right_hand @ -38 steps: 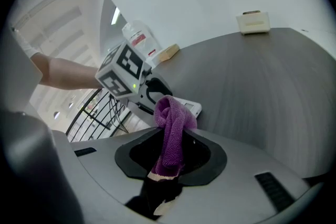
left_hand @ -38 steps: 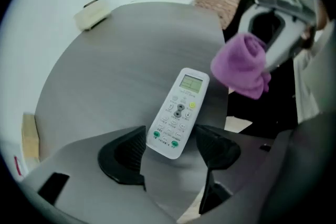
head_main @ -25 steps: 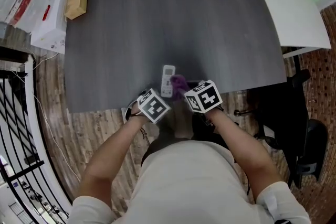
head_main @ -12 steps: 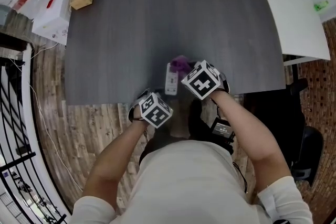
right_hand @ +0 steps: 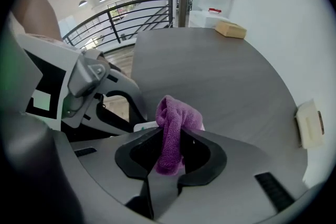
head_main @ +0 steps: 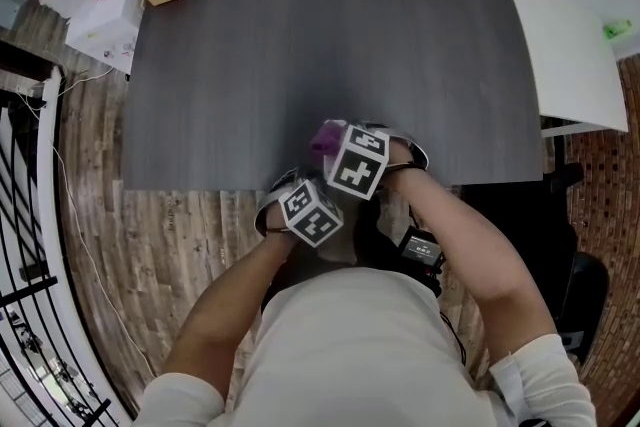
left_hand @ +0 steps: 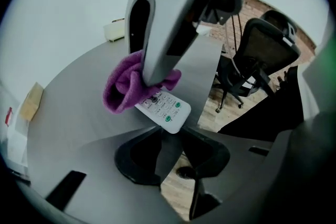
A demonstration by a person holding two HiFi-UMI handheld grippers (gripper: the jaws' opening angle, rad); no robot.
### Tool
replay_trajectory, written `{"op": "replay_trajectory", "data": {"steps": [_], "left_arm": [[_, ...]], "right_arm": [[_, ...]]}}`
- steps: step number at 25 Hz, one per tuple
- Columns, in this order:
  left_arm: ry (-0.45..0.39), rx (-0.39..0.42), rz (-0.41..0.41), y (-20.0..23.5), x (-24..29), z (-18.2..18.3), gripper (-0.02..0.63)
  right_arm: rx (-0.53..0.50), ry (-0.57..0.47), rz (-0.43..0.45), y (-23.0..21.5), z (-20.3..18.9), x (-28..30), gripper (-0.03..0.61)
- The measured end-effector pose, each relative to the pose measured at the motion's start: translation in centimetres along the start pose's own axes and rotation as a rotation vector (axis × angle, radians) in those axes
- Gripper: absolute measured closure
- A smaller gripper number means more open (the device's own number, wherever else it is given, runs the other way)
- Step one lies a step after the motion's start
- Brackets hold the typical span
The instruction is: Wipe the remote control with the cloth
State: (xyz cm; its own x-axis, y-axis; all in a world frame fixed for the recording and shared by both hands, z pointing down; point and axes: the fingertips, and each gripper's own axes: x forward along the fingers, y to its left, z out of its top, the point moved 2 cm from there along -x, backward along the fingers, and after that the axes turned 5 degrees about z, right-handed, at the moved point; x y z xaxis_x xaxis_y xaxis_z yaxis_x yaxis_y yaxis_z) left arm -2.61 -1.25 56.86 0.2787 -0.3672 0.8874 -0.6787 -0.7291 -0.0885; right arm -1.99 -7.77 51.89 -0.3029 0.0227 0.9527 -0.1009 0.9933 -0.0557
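Could not find the remote control (left_hand: 164, 111) from the head view: lost beneath the right gripper (right_hand: 173, 135), only a purple corner of cloth (head_main: 326, 137) peeking out. Found it in the left gripper view, at the table's (head_main: 300, 35) near edge. Near end pinched by the left gripper (left_hand: 170, 136), jaws just closed in on it; far end under the cloth. Saw the right gripper clamped on the cloth's fold. Dark grey tabletop, plank floor (head_main: 180, 235), black railing (right_hand: 121, 16).
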Motion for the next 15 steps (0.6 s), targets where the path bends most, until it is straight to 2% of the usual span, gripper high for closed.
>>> {"op": "replay_trajectory", "data": {"steps": [3,5,8,15], "left_arm": [[0.012,-0.023,0.000,0.0,-0.2,0.1,0.492],[0.016,-0.053,-0.006,0.1,-0.2,0.1,0.492],[0.021,-0.086,-0.013,0.2,-0.1,0.0,0.497],[0.042,-0.127,-0.002,0.2,0.1,-0.5,0.512]], "right_arm": [[-0.004,-0.008,0.009,1.5,-0.2,-0.3,0.472],[0.031,-0.033,0.035,2.5,-0.4,-0.5,0.472],[0.114,-0.080,0.064,3.6,-0.9,-0.6,0.472],[0.345,-0.162,0.062,4.0,-2.1,-0.8,0.472]]}}
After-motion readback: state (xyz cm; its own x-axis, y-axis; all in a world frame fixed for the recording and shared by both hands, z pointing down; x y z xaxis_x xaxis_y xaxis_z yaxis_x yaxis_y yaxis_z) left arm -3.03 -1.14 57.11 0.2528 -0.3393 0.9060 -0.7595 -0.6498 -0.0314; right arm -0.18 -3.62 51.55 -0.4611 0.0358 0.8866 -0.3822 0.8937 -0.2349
